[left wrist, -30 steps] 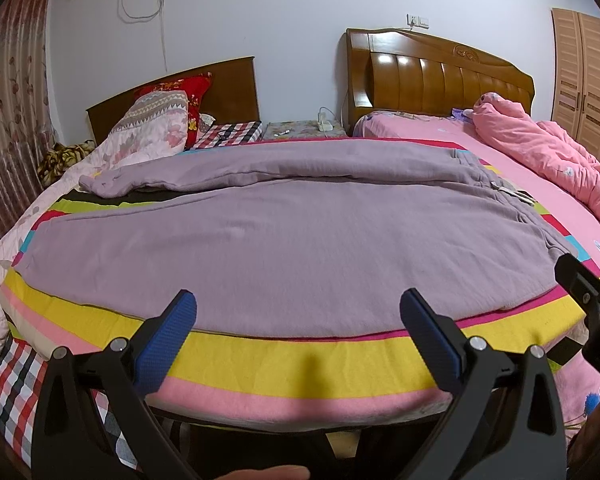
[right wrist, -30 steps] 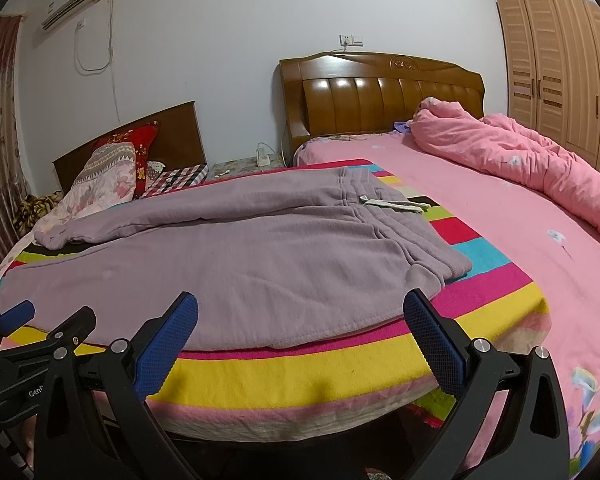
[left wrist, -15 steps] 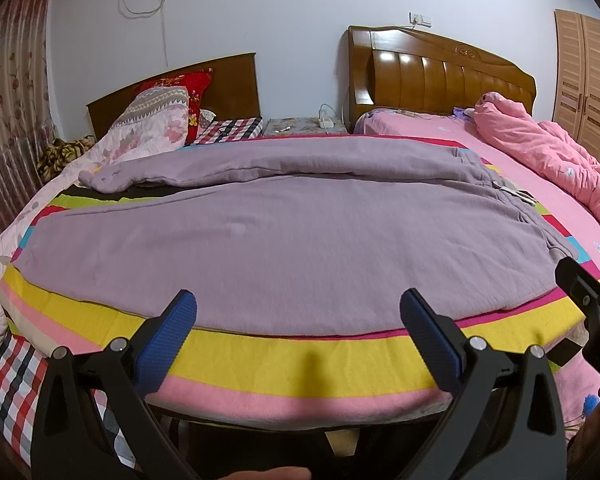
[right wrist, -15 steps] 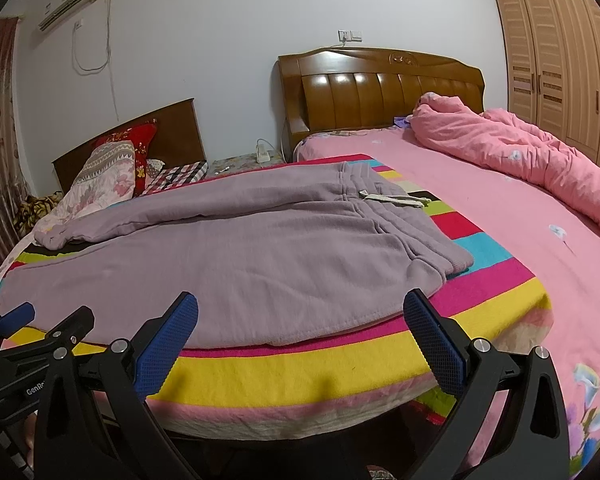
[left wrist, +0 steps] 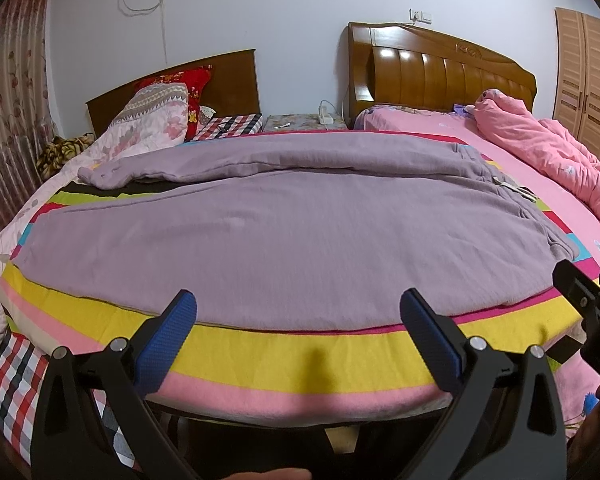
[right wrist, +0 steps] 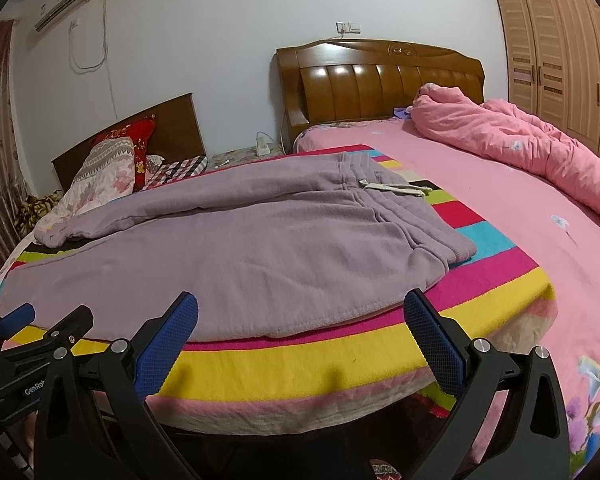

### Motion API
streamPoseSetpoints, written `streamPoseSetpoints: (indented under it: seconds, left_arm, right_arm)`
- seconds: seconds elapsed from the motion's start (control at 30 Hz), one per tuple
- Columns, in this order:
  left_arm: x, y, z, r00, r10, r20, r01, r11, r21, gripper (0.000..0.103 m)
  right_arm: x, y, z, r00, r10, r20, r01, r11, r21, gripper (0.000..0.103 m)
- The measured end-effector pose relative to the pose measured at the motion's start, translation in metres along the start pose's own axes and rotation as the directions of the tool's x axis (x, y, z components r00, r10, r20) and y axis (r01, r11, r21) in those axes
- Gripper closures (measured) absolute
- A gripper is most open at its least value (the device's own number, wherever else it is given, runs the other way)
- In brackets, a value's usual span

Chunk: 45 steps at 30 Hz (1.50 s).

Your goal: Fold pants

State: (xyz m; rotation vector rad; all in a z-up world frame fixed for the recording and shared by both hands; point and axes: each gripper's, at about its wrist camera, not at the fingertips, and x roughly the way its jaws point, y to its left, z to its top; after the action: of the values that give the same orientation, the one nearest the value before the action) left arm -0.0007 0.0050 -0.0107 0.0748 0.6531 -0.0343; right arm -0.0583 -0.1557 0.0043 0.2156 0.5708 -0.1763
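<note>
1. Where things stand: the lilac pants (left wrist: 284,240) are spread flat on the striped blanket (left wrist: 300,352) at the foot of the bed, waistband (right wrist: 416,216) toward the right, cuffs off to the left, far leg a bit bunched along the back. Left gripper (left wrist: 298,334) and right gripper (right wrist: 300,334) both hover at the near blanket edge, jaws spread wide, nothing in either. No fold looks started yet
2. Biggest risk imo: the near hem lies right on that fuzzy blanket. Pinch too low and you catch blanket along with the pants, and the whole bedcover lifts with the fold
3. The opposite miss: fleece this thick could slip out of the blue pads (left wrist: 166,344) if only the top layer gets nipped, so one layer peels up and the leg underneath stays put
4. The far leg (left wrist: 260,156) isn't lying straight, it's ridged and its cuff (left wrist: 100,174) curls off toward the pillow (left wrist: 152,120). Fold over that and the wrinkle probably gets locked in and the stack ends up lopsided
5. The drawstring (right wrist: 396,189) is hanging loose past the waistband. It could snag a finger or end up poking out of the finished fold
6. Two grippers sitting close together: lift at uneven heights and the cloth sags in the middle, dragging the near leg crooked
7. Everything's right at the bed edge, so a sloppy pull toward the person could slide the pants off
</note>
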Motion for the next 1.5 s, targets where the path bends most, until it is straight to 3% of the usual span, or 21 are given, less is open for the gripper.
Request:
streamPoseSetpoints:
  seconds: [0.7, 0.83, 0.9, 1.0, 1.1, 1.13, 1.2, 1.27, 1.33, 1.43, 1.5]
  left_arm:
    - [0.001, 0.005, -0.003, 1.0, -0.004, -0.001, 0.004, 1.0, -0.015, 0.001]
    - [0.002, 0.019, 0.009, 0.997, 0.067, 0.027, -0.066, 0.997, -0.042, 0.001]
    - [0.015, 0.026, 0.026, 0.998, 0.069, 0.002, -0.069, 0.998, -0.008, 0.001]
    - [0.058, 0.037, 0.061, 0.991, -0.006, -0.131, 0.018, 0.996, 0.092, 0.001]
    - [0.1, 0.05, 0.099, 0.961, -0.137, -0.241, 0.171, 0.977, 0.127, 0.002]
    - [0.114, 0.055, 0.118, 0.956, -0.164, -0.243, 0.204, 0.968, 0.147, 0.002]
    - [0.134, 0.066, 0.153, 0.96, -0.236, -0.151, 0.262, 0.948, 0.181, 0.002]
    - [0.155, 0.076, 0.183, 0.93, -0.354, -0.097, 0.367, 0.91, 0.192, 0.002]
    - [0.192, 0.078, 0.21, 0.914, -0.374, -0.159, 0.402, 0.891, 0.213, 0.002]
    - [0.242, 0.074, 0.241, 0.905, -0.367, -0.215, 0.416, 0.865, 0.279, 0.002]
    - [0.276, 0.07, 0.253, 0.878, -0.38, -0.291, 0.463, 0.828, 0.316, 0.002]
  right_arm:
    - [0.007, -0.003, -0.004, 1.0, 0.009, -0.021, -0.009, 1.0, 0.009, 0.004]
    - [0.008, -0.001, 0.004, 0.999, 0.047, 0.009, -0.046, 0.997, -0.065, 0.004]
    - [0.013, 0.001, 0.017, 0.998, 0.057, 0.023, -0.053, 0.99, -0.13, 0.004]
    - [0.041, -0.004, 0.059, 0.993, 0.121, -0.019, -0.122, 0.972, -0.199, 0.004]
    - [0.088, -0.015, 0.113, 0.981, 0.172, -0.091, -0.188, 0.956, -0.224, 0.004]
    - [0.103, -0.017, 0.13, 0.976, 0.19, -0.104, -0.21, 0.949, -0.237, 0.004]
    - [0.139, -0.016, 0.161, 0.963, 0.236, -0.131, -0.265, 0.916, -0.3, 0.004]
    - [0.182, -0.011, 0.184, 0.94, 0.287, -0.183, -0.336, 0.863, -0.377, 0.004]
    - [0.223, -0.006, 0.201, 0.933, 0.278, -0.228, -0.352, 0.832, -0.429, 0.004]
    - [0.285, 0.0, 0.221, 0.929, 0.232, -0.287, -0.351, 0.794, -0.496, 0.004]
    - [0.331, 0.002, 0.231, 0.912, 0.218, -0.348, -0.377, 0.778, -0.502, 0.004]
